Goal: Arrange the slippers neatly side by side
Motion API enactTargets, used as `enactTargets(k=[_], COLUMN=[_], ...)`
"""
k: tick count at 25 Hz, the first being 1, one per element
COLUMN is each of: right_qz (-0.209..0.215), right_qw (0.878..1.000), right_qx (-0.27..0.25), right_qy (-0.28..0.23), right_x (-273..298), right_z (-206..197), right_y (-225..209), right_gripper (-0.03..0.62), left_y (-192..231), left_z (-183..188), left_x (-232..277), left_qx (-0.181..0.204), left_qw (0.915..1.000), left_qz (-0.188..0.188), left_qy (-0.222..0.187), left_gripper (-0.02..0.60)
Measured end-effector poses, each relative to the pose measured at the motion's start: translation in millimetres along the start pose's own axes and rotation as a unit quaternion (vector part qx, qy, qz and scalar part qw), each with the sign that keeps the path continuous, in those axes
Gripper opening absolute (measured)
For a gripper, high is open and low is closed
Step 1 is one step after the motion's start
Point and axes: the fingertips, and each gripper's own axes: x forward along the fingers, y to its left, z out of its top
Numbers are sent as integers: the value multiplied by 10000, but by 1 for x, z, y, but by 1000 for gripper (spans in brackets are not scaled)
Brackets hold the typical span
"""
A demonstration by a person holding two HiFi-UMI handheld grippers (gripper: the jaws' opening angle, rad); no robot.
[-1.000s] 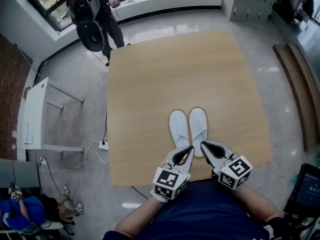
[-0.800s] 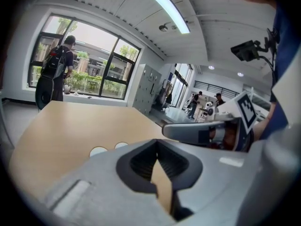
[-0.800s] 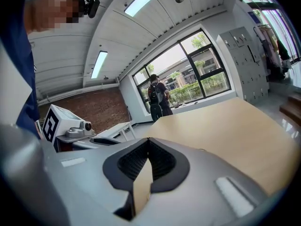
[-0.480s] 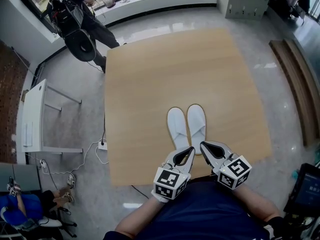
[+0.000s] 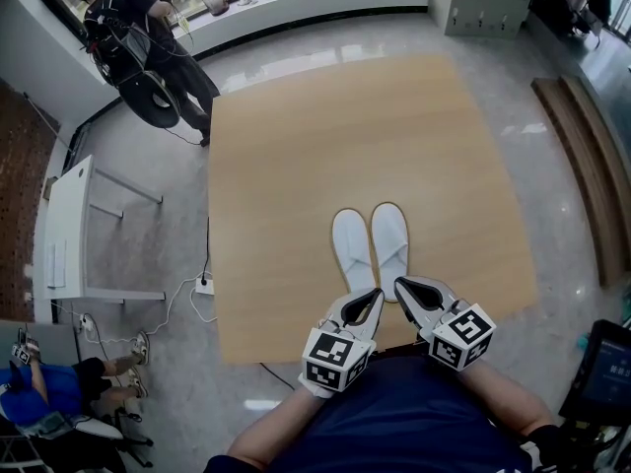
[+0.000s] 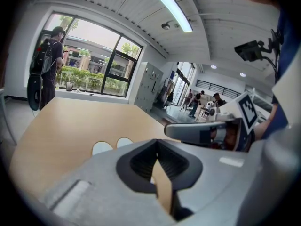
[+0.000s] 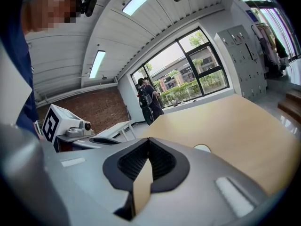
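Note:
Two white slippers lie side by side on the wooden table point(image 5: 296, 166), toes pointing away from me: the left slipper point(image 5: 352, 246) and the right slipper point(image 5: 390, 238) nearly touch. My left gripper point(image 5: 376, 295) hovers shut just behind the left slipper's heel, holding nothing. My right gripper point(image 5: 401, 286) is shut and empty, just behind the right slipper's heel. In the left gripper view both slipper toes point(image 6: 113, 146) peek over the closed jaws. Only one slipper's toe point(image 7: 203, 148) shows in the right gripper view.
A person with a backpack point(image 5: 138, 42) stands beyond the table's far left corner. A white side table point(image 5: 69, 230) and a floor cable point(image 5: 187, 299) lie to the left. A wooden bench point(image 5: 592, 175) runs along the right. A seated person point(image 5: 49, 402) is at lower left.
Both grippers and the slippers have stayed put. The person with the backpack has walked left along the far side of the table.

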Motion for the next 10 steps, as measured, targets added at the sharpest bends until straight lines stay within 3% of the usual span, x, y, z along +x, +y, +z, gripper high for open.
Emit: enactTargets(k=[10], right_qz=[-29], right_qw=[10000], right_qx=[-16], right_qy=[-34], right_x=[0], right_z=[-4], right_y=[12], right_gripper=[11], left_y=[-1], left_z=[-3], left_x=[-11], left_qx=[41], left_qw=[10000], left_qz=[-71], left_qy=[1], left_gripper=[5])
